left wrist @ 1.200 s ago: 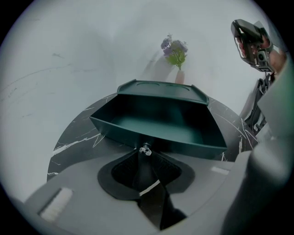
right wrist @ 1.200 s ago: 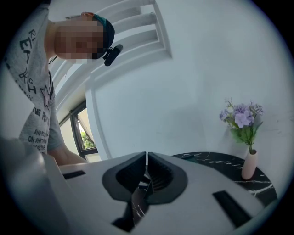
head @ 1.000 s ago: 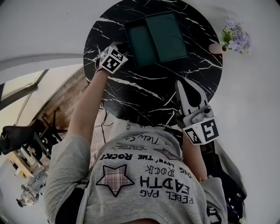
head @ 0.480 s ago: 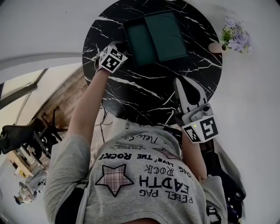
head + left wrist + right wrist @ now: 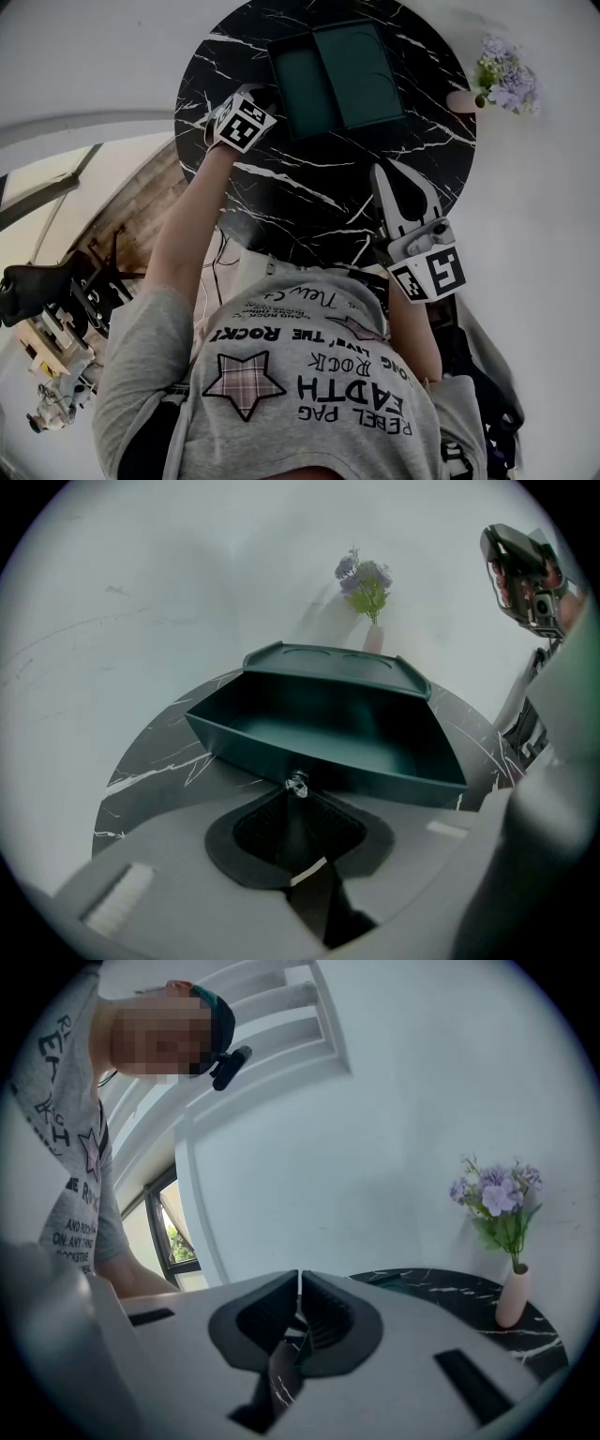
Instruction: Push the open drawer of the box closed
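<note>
- While the left claw (image 5: 263,99) sits at the front wall of the drawer (image 5: 302,82), its jaws are pressed together, as the left gripper view shows, with nothing held between them.
- The closed tips of the left claw (image 5: 297,795) lie right at a small shiny knob (image 5: 297,782) in the middle of the drawer (image 5: 328,738) front; whether they touch it cannot be told.
- The right claw (image 5: 386,178) hovers over the near right part of the table (image 5: 309,187), well apart from the box (image 5: 358,75). Its jaws are also closed together on nothing, as seen in the right gripper view (image 5: 299,1283).
- The table is round, with a black top veined in white. The box stands on its far half; a broad bare stretch of marble lies between the box and the near rim.
- The drawer is pulled out from the box toward the table's left side, its front wall short of the left rim.
- A vase of purple flowers (image 5: 502,82) stands at the right rim, apart from the box on that side.
- Box and drawer are dark green. The drawer is a shallow open tray with thin walls; the box (image 5: 337,660) behind it has a flat top with a raised lip.
</note>
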Demonstrator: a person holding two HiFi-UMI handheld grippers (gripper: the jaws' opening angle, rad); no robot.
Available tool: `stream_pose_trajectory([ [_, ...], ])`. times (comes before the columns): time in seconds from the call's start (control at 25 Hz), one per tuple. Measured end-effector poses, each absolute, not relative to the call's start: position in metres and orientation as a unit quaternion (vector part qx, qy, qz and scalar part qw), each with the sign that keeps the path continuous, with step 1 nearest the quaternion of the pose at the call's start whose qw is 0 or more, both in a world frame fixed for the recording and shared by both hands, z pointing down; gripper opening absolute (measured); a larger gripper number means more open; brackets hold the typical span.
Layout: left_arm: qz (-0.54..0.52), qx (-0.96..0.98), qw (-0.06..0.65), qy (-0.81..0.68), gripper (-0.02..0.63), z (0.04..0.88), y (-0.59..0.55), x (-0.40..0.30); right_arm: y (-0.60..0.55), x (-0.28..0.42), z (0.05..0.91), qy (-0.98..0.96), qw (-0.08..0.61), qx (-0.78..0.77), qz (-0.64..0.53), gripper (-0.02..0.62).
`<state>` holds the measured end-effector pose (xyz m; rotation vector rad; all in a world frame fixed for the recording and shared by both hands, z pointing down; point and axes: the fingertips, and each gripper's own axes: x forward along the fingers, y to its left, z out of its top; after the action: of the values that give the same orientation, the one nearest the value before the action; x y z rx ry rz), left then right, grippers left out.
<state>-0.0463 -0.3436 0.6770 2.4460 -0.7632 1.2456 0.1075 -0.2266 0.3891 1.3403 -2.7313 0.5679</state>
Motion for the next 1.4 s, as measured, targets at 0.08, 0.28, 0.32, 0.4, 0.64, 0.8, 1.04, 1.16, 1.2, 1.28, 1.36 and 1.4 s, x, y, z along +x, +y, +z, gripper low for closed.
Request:
stream_pose_trajectory([
  [0.08, 0.433, 0.849, 0.147, -0.266, 0.071, 0.678, -0.344, -0.046, -0.227, 0.109, 0.39, -0.882, 0.023, 0.434, 0.183, 0.017],
  [0.28, 0.424, 0.852, 0.15, -0.269, 0.071, 0.677, -0.344, -0.045, -0.227, 0.113, 0.391, -0.881, 0.025, 0.436, 0.182, 0.017],
  [0.32, 0.424, 0.851, 0.151, -0.271, 0.069, 0.677, -0.344, -0.045, -0.227, 0.114, 0.392, -0.881, 0.025, 0.436, 0.182, 0.017],
  [0.4, 0.426, 0.85, 0.151, -0.271, 0.07, 0.677, -0.345, -0.045, -0.227, 0.114, 0.393, -0.881, 0.027, 0.436, 0.182, 0.017],
  [0.64, 0.432, 0.848, 0.151, -0.268, 0.071, 0.682, -0.345, -0.044, -0.229, 0.113, 0.396, -0.882, 0.031, 0.434, 0.18, 0.017],
  [0.8, 0.426, 0.852, 0.148, -0.264, 0.071, 0.679, -0.345, -0.039, -0.228, 0.114, 0.397, -0.882, 0.032, 0.434, 0.181, 0.017],
  [1.04, 0.416, 0.86, 0.146, -0.258, 0.071, 0.677, -0.347, -0.024, -0.229, 0.114, 0.397, -0.881, 0.032, 0.435, 0.182, 0.017],
  [1.16, 0.409, 0.862, 0.145, -0.263, 0.071, 0.677, -0.35, -0.017, -0.228, 0.116, 0.397, -0.881, 0.031, 0.436, 0.183, 0.017],
  [1.2, 0.407, 0.863, 0.144, -0.263, 0.071, 0.676, -0.352, -0.014, -0.228, 0.117, 0.398, -0.88, 0.031, 0.437, 0.183, 0.017],
  [1.28, 0.404, 0.866, 0.14, -0.26, 0.071, 0.676, -0.354, -0.008, -0.228, 0.118, 0.398, -0.879, 0.031, 0.438, 0.184, 0.017],
  [1.36, 0.402, 0.867, 0.14, -0.259, 0.072, 0.676, -0.356, -0.002, -0.227, 0.119, 0.399, -0.878, 0.03, 0.44, 0.185, 0.017],
  [1.4, 0.399, 0.868, 0.14, -0.26, 0.071, 0.676, -0.357, 0.002, -0.227, 0.119, 0.399, -0.878, 0.03, 0.44, 0.185, 0.017],
])
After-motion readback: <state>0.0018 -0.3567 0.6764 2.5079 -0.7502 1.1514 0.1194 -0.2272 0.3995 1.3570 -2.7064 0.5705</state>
